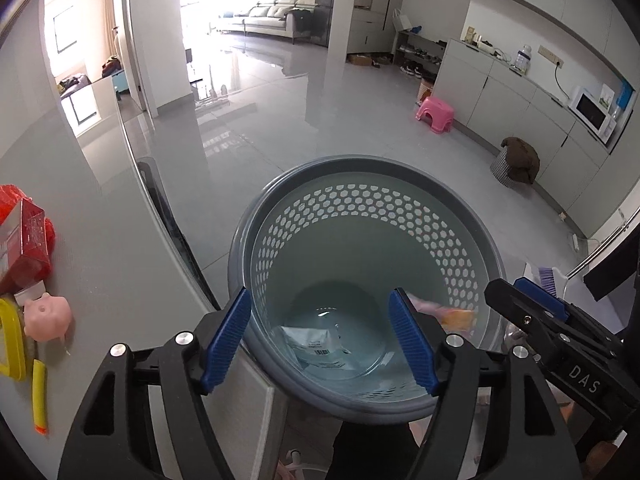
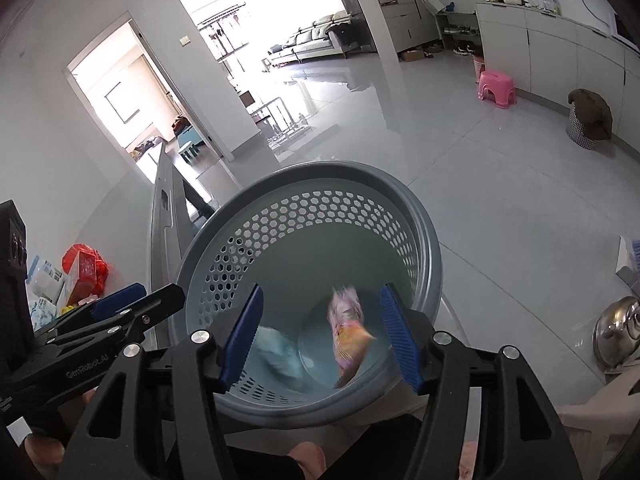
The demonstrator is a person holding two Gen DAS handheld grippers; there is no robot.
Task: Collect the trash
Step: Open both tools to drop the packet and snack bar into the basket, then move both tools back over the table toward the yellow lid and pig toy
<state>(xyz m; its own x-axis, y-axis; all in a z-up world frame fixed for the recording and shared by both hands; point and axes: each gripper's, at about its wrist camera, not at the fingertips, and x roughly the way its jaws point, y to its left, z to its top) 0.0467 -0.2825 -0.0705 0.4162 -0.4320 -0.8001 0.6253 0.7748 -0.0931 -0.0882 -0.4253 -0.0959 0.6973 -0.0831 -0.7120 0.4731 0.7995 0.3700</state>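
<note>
The left gripper (image 1: 320, 336) was held angled downward over the round grey plastic wastebasket with a hexagon-perforated wall (image 1: 400, 216), its blue-padded fingers (image 1: 226, 336) spread apart with nothing clamped. A white printed packet (image 1: 316, 346) lay flat on the basket floor. The right gripper (image 2: 320, 336) was held likewise, fingers parted, and a blurred pink-and-orange wrapper (image 2: 348, 332) was seen loose inside the basket.

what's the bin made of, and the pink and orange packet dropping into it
Bin: looks like moulded plastic, grey-blue with a matte finish; the sign is the neat hexagonal holes in its wall and the smooth rolled rim. Packet: probably thin printed plastic film, slightly glossy and crinkled, though motion blur leaves it uncertain.
</note>
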